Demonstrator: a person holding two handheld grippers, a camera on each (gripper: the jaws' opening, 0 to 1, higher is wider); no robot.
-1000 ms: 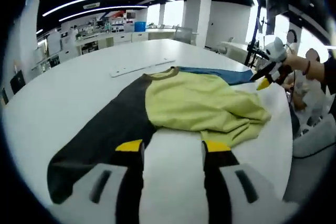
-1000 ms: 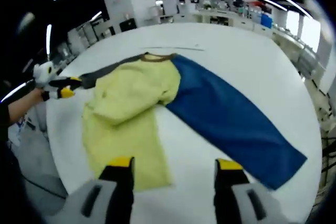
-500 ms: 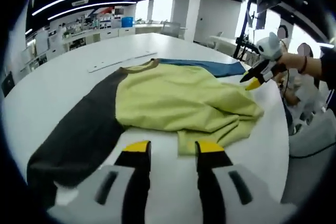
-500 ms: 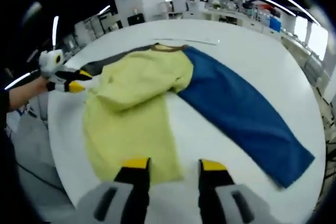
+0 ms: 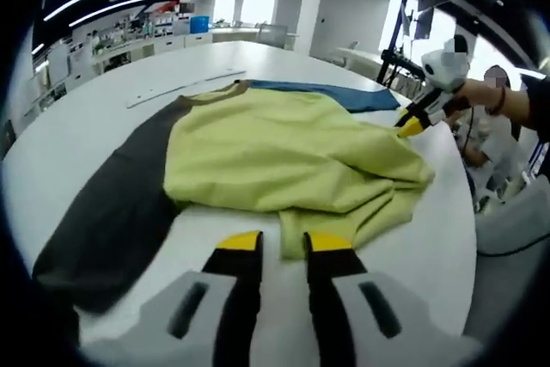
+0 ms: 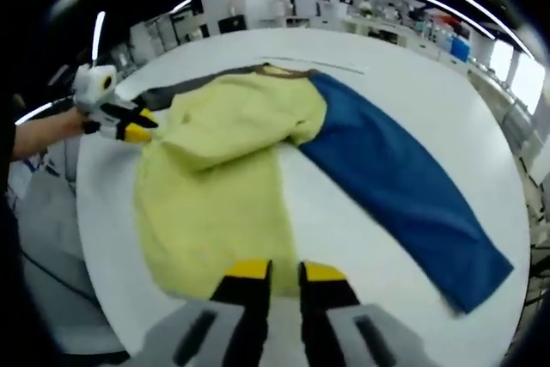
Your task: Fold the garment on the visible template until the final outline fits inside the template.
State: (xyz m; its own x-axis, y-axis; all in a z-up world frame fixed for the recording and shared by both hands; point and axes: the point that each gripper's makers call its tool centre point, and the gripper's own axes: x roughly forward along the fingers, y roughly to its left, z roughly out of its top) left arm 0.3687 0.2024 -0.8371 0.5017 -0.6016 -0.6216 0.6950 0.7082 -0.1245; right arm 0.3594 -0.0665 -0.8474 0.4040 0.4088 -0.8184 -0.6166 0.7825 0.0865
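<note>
At the yellow hem, both tools have narrowed over the last second — left tool [image 5: 282,240] and right tool [image 6: 275,270] each nearly closed at the garment [image 5: 284,148] edge on the surface [image 5: 77,135], no firm grip discernible, so a fold looks imminent.

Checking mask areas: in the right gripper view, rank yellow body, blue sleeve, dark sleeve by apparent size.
1. Yellow body, largest, though nearest the camera.
2. Blue sleeve, close behind; the order of these two is unsure.
3. Dark sleeve, clearly smallest, mostly hidden by the yellow fold.

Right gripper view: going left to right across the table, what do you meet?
Left gripper → yellow body of the garment → blue sleeve → bare white table.
</note>
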